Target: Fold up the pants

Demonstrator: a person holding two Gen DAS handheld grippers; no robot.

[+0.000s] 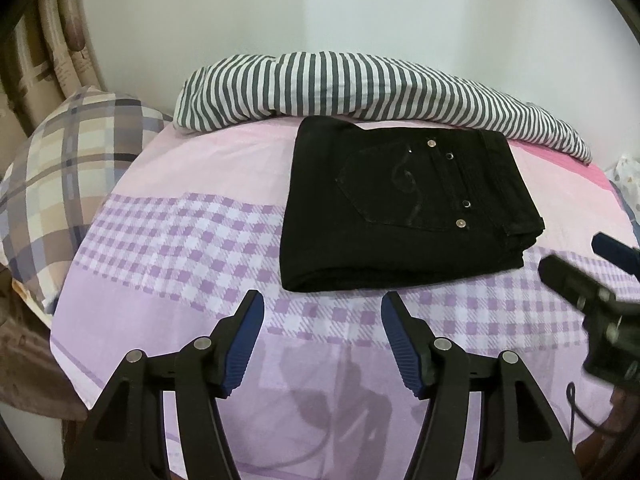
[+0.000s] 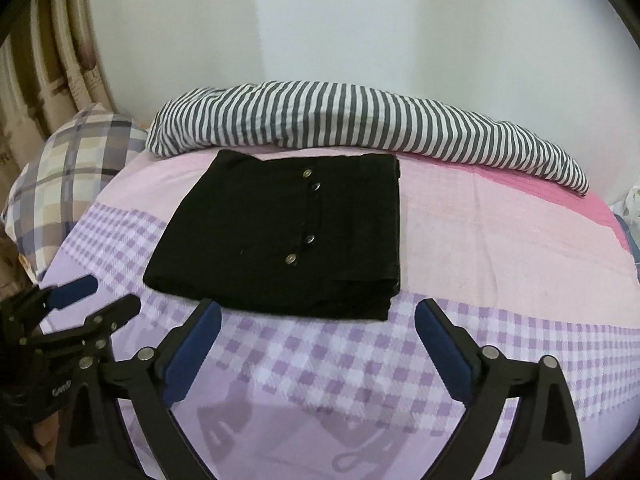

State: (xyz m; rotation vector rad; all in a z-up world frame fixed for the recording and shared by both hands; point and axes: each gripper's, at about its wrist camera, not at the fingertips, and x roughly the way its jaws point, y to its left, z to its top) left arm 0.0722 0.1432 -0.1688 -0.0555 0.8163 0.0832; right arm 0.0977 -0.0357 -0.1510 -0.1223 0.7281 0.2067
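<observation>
Black pants [image 1: 404, 204] lie folded into a compact rectangle on the bed, back pocket and metal rivets facing up. They also show in the right wrist view [image 2: 280, 232]. My left gripper [image 1: 322, 308] is open and empty, held just short of the pants' near edge. My right gripper [image 2: 318, 316] is open and empty, its fingertips at the pants' near edge. The right gripper shows at the right edge of the left wrist view [image 1: 576, 264], and the left gripper at the left of the right wrist view [image 2: 100, 296].
The bed is covered by a pink and purple checked sheet [image 1: 180, 240]. A grey and white striped blanket [image 1: 340, 84] lies along the far side against the wall. A plaid pillow [image 1: 68, 176] sits at the left by the headboard.
</observation>
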